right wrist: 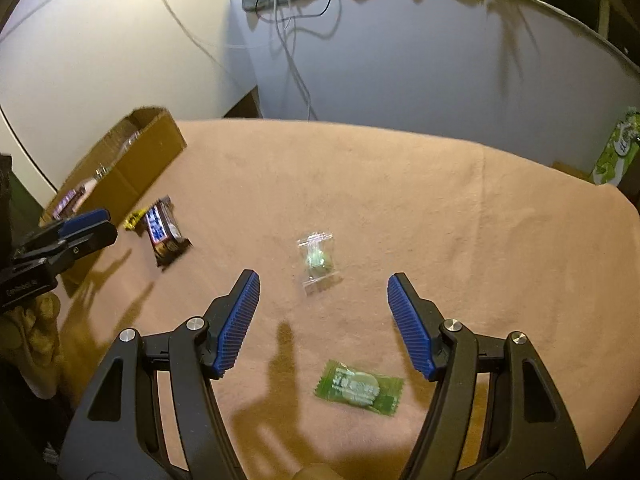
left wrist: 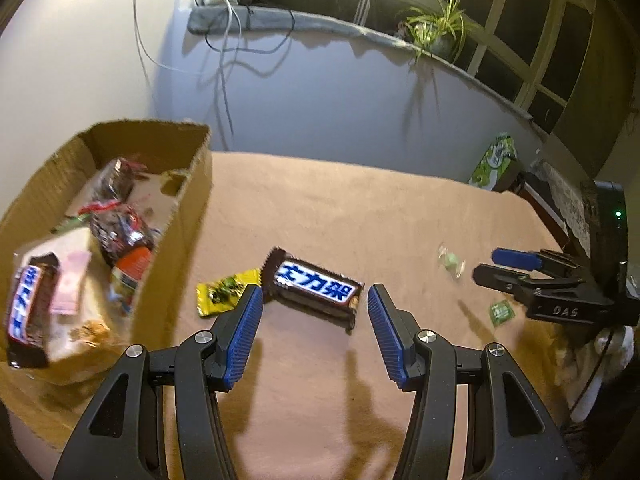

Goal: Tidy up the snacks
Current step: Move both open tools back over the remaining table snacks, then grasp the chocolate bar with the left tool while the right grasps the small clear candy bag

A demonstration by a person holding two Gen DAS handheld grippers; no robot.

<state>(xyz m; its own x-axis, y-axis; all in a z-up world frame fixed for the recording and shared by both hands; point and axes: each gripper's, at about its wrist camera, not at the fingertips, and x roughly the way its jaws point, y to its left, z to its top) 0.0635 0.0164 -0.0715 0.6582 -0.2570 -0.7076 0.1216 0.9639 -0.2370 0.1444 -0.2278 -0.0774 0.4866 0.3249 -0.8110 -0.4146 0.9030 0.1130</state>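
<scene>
A brown chocolate bar (left wrist: 314, 286) with a blue and white label lies on the tan tablecloth, just ahead of my open left gripper (left wrist: 316, 294), whose jaws stand apart with nothing pressed between them. A yellow wrapper (left wrist: 222, 292) lies beside the left finger. A cardboard box (left wrist: 188, 184) at the left holds several snacks, among them a second chocolate bar (left wrist: 30, 308). My right gripper (right wrist: 322, 280) is open above the cloth. A clear wrapped green candy (right wrist: 316, 260) lies just ahead of it, and a flat green wrapped sweet (right wrist: 358, 388) lies below, between its fingers.
A green tissue box (left wrist: 494, 162) stands at the table's far right edge. The wall, cables and a potted plant (left wrist: 438, 26) on the sill lie beyond the table. In the right wrist view the left gripper (right wrist: 86, 226) sits at the left, near the chocolate bar (right wrist: 162, 232) and the box (right wrist: 136, 160).
</scene>
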